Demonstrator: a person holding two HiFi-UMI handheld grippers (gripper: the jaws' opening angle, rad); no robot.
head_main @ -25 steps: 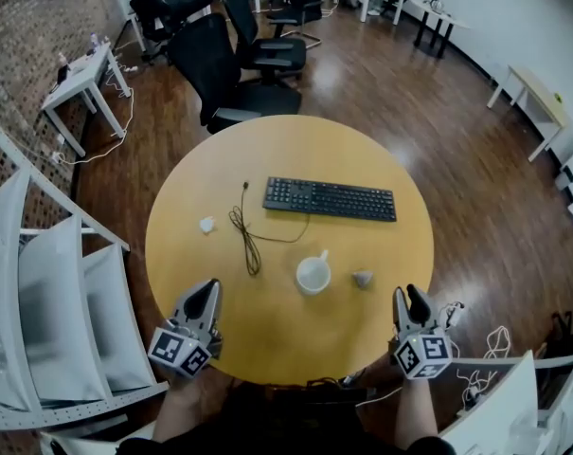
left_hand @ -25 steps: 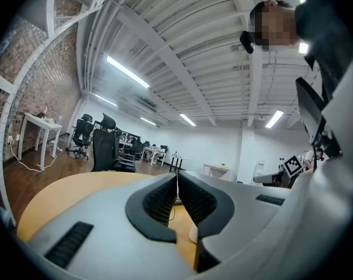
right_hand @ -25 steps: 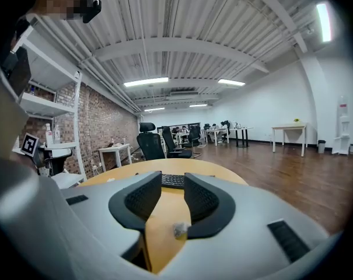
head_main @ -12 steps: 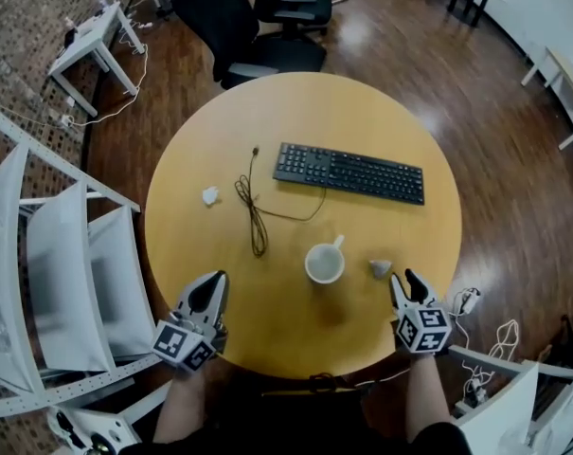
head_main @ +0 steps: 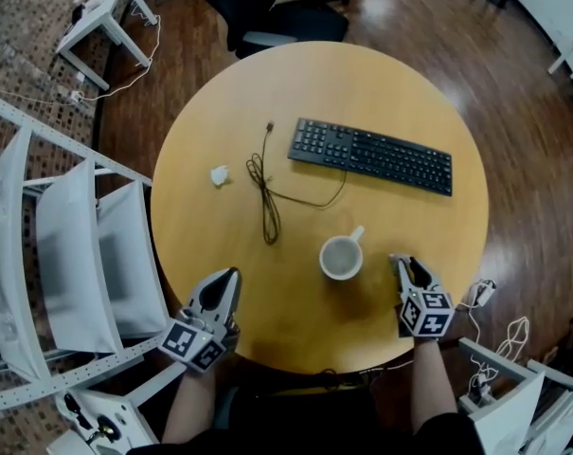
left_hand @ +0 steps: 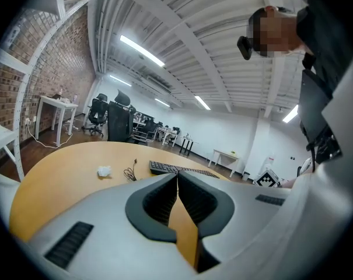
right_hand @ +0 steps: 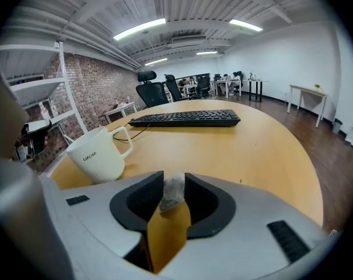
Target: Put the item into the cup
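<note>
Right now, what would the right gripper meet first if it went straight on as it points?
The right gripper holds the item; ahead lies bare table, then probably the keyboard. The cup stands left of that line.

Round table (head_main: 362, 88) carries a black keyboard (head_main: 371, 156). A black cable (head_main: 267, 202) lies left of the keyboard, and a white crumpled wad (head_main: 219, 175) further left. White shelving (head_main: 68, 254) stands beside the table.

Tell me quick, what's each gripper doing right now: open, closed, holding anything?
Left gripper: closed, nothing between the jaws.
Right gripper: closed on the small grey pouch.
</note>
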